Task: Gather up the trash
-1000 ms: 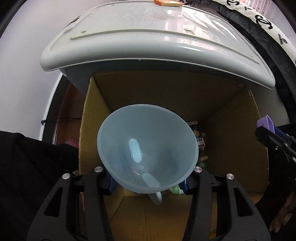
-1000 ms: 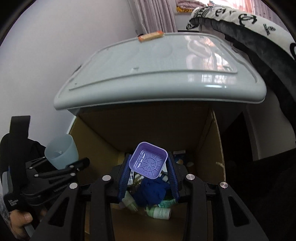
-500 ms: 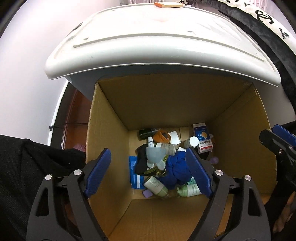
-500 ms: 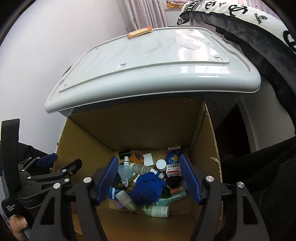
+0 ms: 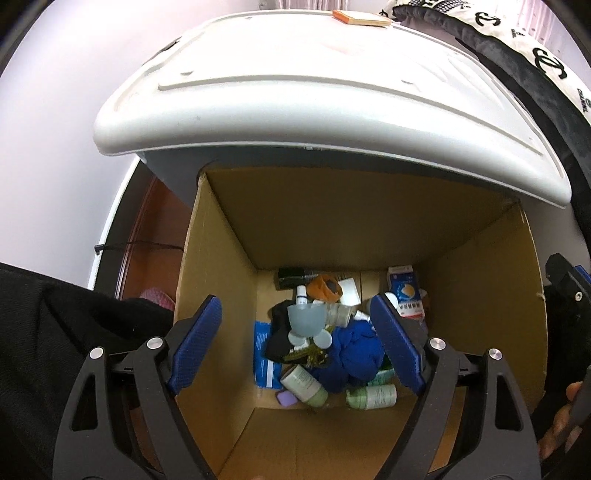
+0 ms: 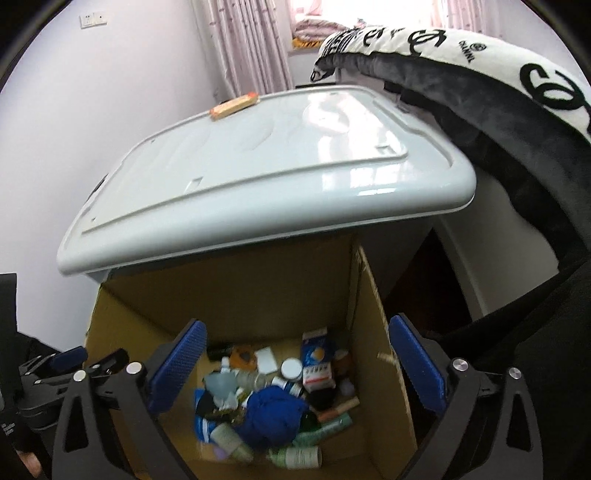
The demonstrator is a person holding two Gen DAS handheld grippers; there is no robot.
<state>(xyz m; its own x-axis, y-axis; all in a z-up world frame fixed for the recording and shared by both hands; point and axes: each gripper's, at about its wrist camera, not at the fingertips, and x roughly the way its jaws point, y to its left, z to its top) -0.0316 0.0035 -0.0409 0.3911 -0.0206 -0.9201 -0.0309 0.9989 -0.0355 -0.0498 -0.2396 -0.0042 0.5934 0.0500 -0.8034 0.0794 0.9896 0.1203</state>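
An open cardboard box (image 5: 369,221) (image 6: 240,295) lies below both grippers, holding several pieces of trash. On the pile rests a pale blue cup (image 5: 306,319) (image 6: 218,384), beside a blue cloth (image 5: 354,350) (image 6: 273,410). A small purple tray (image 5: 286,398) lies near the box's front wall. My left gripper (image 5: 294,301) hangs open above the box, nothing between its blue pads. The jaws of my right gripper (image 6: 297,325) are opening wide over the same box, and nothing is between them.
A grey plastic lid (image 5: 314,92) (image 6: 258,166) overhangs the box's far side, with an orange item (image 5: 360,18) (image 6: 232,106) on top. A black-and-white cushion (image 6: 443,48) lies to the right. Bottles (image 5: 371,397) and a medicine carton (image 5: 406,295) fill the box.
Both grippers have opened. The pale blue cup fell from the left one and the purple tray from the right one, and both now lie in the box.
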